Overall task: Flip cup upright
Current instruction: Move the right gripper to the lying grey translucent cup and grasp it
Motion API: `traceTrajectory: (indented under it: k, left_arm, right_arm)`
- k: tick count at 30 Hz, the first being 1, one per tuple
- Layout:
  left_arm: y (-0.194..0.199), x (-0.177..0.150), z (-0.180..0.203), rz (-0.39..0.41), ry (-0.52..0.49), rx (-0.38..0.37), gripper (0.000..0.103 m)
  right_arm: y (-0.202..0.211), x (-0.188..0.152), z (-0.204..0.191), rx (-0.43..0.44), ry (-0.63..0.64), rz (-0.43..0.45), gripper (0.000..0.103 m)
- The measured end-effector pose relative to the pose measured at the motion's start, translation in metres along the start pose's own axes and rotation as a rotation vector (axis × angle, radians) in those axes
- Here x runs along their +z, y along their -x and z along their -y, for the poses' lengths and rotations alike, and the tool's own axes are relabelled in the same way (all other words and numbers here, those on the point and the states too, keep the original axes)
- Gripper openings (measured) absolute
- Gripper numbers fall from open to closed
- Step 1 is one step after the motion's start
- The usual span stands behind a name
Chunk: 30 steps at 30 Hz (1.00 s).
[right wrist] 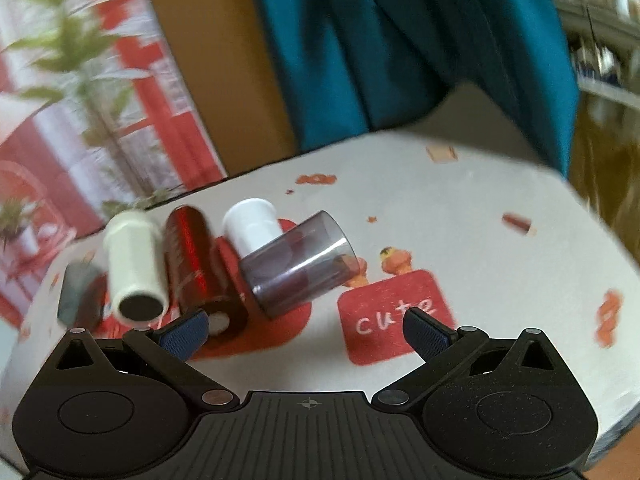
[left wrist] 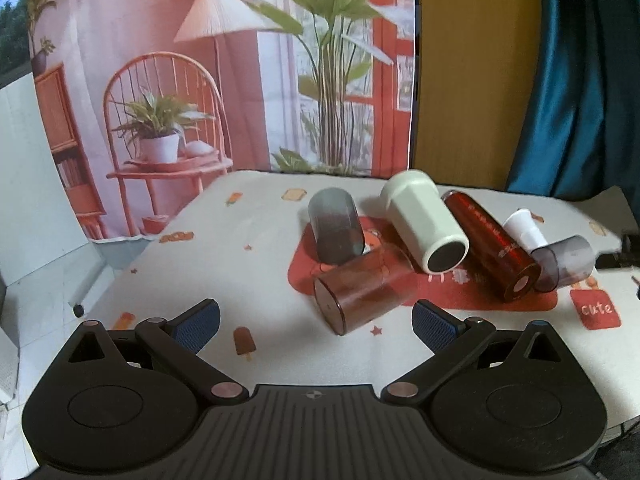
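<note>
Several cups lie on their sides on the table. In the left wrist view a clear brown cup [left wrist: 360, 292] lies nearest, just beyond my open, empty left gripper [left wrist: 316, 326]. Behind it lie a smoky grey cup [left wrist: 336, 230], a pale green cup [left wrist: 426, 224], a dark red tumbler [left wrist: 490, 246], a white cup [left wrist: 524, 226] and a clear grey cup [left wrist: 566, 262]. In the right wrist view the clear grey cup [right wrist: 298, 264] lies just ahead of my open, empty right gripper [right wrist: 306, 332], with the white cup [right wrist: 252, 228], red tumbler [right wrist: 200, 264] and pale green cup [right wrist: 134, 268] to its left.
The table has a white printed cloth [left wrist: 248, 280] with a red patch [left wrist: 460, 292] under the cups and a red "cute" label [right wrist: 394, 316]. A printed backdrop [left wrist: 200, 80] hangs behind, with a teal curtain [right wrist: 400, 40] at the right. The table's edge runs close on the left [left wrist: 100, 280].
</note>
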State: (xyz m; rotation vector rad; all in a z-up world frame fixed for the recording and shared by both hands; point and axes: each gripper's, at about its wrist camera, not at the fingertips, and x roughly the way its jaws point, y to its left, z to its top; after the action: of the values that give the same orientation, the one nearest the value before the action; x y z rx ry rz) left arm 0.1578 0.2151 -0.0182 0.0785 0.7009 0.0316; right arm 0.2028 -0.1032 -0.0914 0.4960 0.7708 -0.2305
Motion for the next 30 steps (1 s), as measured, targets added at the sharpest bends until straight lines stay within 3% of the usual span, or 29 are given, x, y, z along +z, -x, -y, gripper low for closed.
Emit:
traceTrajectory:
  k: [6,16,23,30]
  left_arm:
    - [-0.017,-0.012,-0.014,-0.039,0.071,-0.03,0.103]
    - [-0.041,-0.017,-0.022,-0.093,0.081,0.02,0.103]
    - [-0.045,-0.019,-0.028,-0.118,0.11,-0.022,0.103]
    - [-0.044,-0.021,-0.024,-0.125,0.118,-0.013,0.103]
  right_arm:
    - [-0.05,0.019,-0.005,-0.068,-0.127,0.025,0.102]
    - [-0.114,0.026,-0.01,-0.129,-0.357,-0.057,0.094]
    - [-0.116,0.024,-0.019,-0.068,-0.296,-0.056,0.071]
    - [-0.087,0.007,0.001,-0.023,-0.261,-0.098,0.069]
